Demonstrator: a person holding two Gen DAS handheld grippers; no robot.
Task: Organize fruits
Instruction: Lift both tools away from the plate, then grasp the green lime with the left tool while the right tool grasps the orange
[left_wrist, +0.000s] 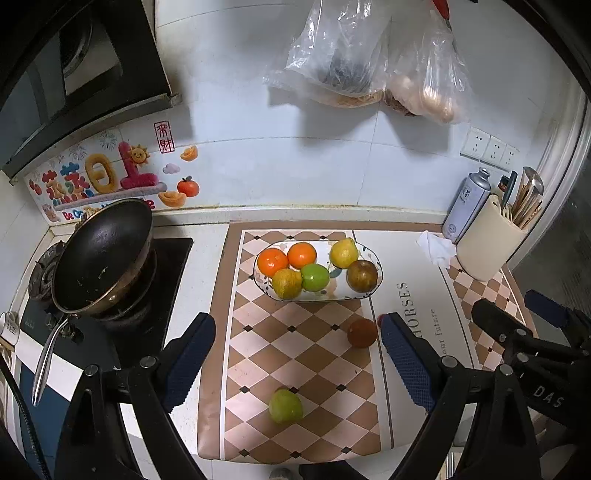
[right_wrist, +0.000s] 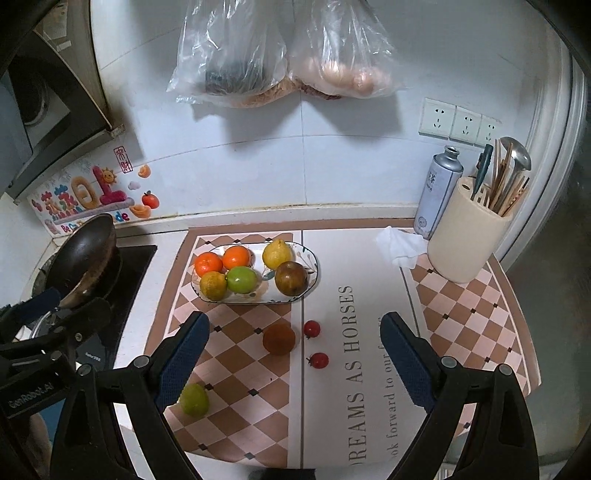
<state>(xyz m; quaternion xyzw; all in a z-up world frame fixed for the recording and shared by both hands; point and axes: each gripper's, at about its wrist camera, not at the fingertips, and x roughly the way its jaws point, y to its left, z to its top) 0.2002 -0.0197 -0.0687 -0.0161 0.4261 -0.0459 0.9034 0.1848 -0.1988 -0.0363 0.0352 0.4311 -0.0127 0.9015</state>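
An oval patterned plate (left_wrist: 364, 293) (right_wrist: 314, 258) on the checkered mat holds several fruits: two oranges, yellow, green and brown ones. A green fruit (left_wrist: 285, 406) (right_wrist: 194, 400) and a brown fruit (left_wrist: 362, 333) (right_wrist: 279, 338) lie loose on the mat. Two small red tomatoes (right_wrist: 312, 328) (right_wrist: 318, 360) lie beside the brown fruit. My left gripper (left_wrist: 297, 363) is open and empty above the mat, the green fruit between its fingers. My right gripper (right_wrist: 293, 363) is open and empty, near the brown fruit and tomatoes.
A black wok (left_wrist: 103, 254) sits on the stove at left. A cream utensil holder (right_wrist: 467, 243), a spray can (right_wrist: 437, 192) and a crumpled tissue (right_wrist: 400, 245) stand at back right. Plastic bags (right_wrist: 280, 51) hang on the wall.
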